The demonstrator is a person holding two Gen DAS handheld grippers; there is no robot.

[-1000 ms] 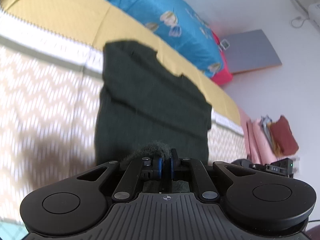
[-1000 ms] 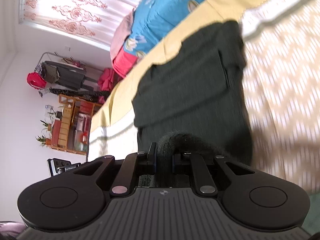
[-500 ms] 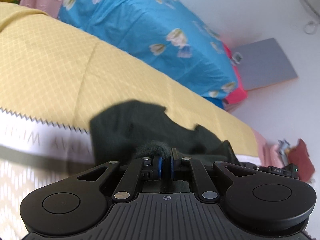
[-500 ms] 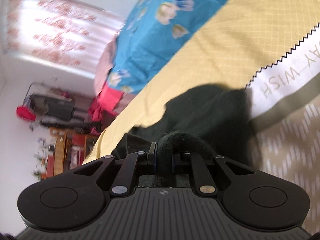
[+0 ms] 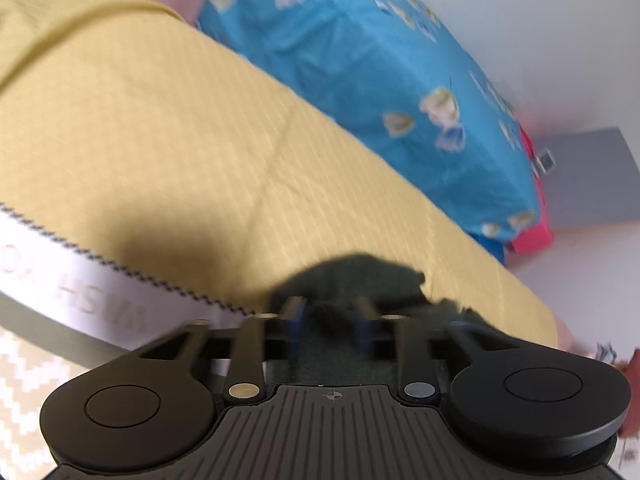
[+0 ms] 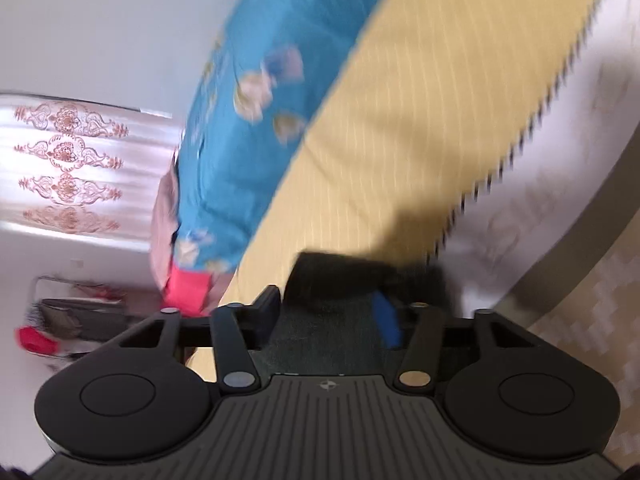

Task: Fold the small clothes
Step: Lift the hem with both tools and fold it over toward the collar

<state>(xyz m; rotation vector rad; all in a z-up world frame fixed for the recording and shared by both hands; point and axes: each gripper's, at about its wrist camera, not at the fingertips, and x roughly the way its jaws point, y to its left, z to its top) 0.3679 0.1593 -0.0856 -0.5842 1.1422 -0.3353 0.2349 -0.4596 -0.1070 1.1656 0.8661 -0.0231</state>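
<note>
A dark green knit garment [image 5: 360, 276] lies bunched on the yellow sheet [image 5: 180, 140] of the bed, just past my left gripper [image 5: 328, 312]. The left jaws are opening and stand wide apart; cloth lies loose between them, and the blue pads [image 5: 294, 320] do not press on it. In the right wrist view the same garment [image 6: 332, 276] sits in front of my right gripper [image 6: 326, 312]. Its jaws are opening too, with fabric lying flat between the fingers [image 6: 386, 320] and nothing pinched.
A blue floral quilt [image 5: 380, 60] is piled along the far side of the bed, with a red cushion [image 5: 532, 236] at its end. A white lettered band [image 5: 80, 288] borders the yellow sheet. A patterned curtain [image 6: 68, 160] and a clothes rack [image 6: 80, 312] stand beyond the bed.
Both grippers carried the garment's near edge forward over the rest of it, up to the yellow sheet. Then both let go: the jaws that pinched cloth now stand apart.
</note>
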